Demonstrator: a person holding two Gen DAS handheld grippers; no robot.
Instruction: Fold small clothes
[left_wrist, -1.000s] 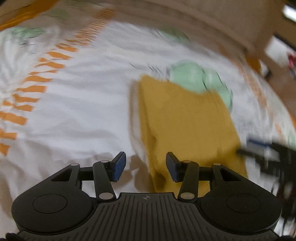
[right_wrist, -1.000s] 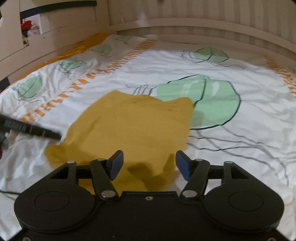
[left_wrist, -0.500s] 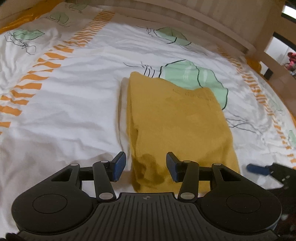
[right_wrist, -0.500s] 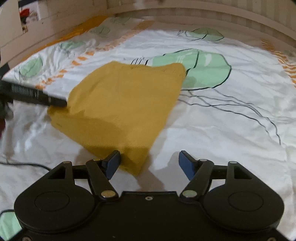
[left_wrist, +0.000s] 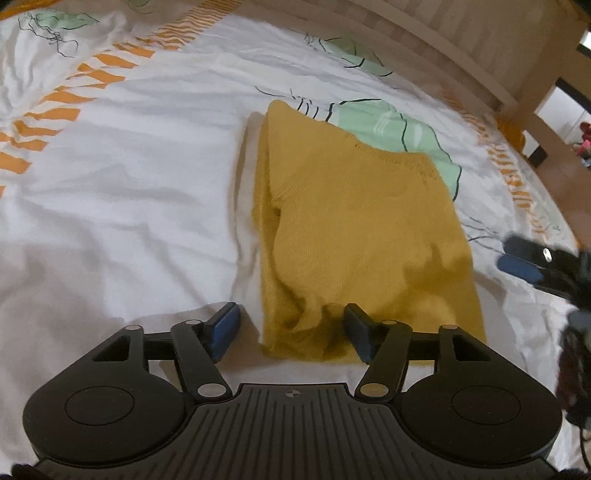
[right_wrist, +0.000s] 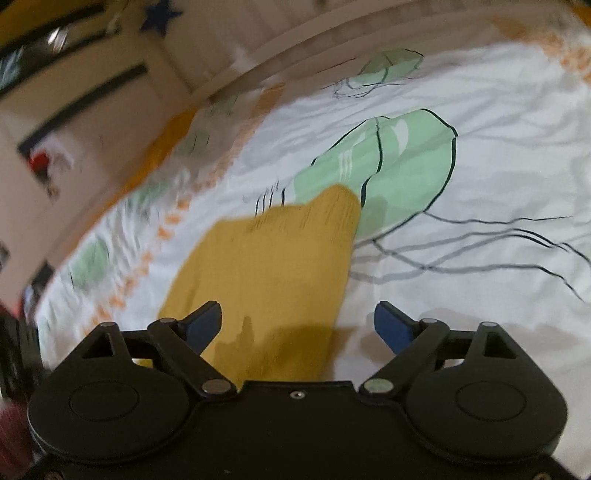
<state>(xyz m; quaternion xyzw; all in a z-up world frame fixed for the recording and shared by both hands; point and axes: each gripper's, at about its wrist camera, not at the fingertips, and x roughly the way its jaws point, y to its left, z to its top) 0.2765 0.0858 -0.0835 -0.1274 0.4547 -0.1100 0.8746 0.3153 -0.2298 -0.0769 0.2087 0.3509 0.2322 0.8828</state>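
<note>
- Left wrist view: yellow garment (left_wrist: 354, 236) lies folded on the bed (left_wrist: 122, 206), centre frame, long axis running from the tongs toward the upper middle. Left tongs (left_wrist: 291, 332) straddle its near left corner, opening, pads not pressing the cloth. Right tongs (left_wrist: 524, 258) at right edge, blurred, clear of the cloth.
- Right wrist view: garment (right_wrist: 266, 266) centre-left, near end between right tongs (right_wrist: 299, 325), opening, nothing gripped. Both hands about equally near the near edge.

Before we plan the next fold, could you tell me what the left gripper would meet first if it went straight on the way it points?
Probably the near edge of the folded mustard-yellow knit garment, lying between the left gripper's opening jaws; depth is uncertain.
</note>
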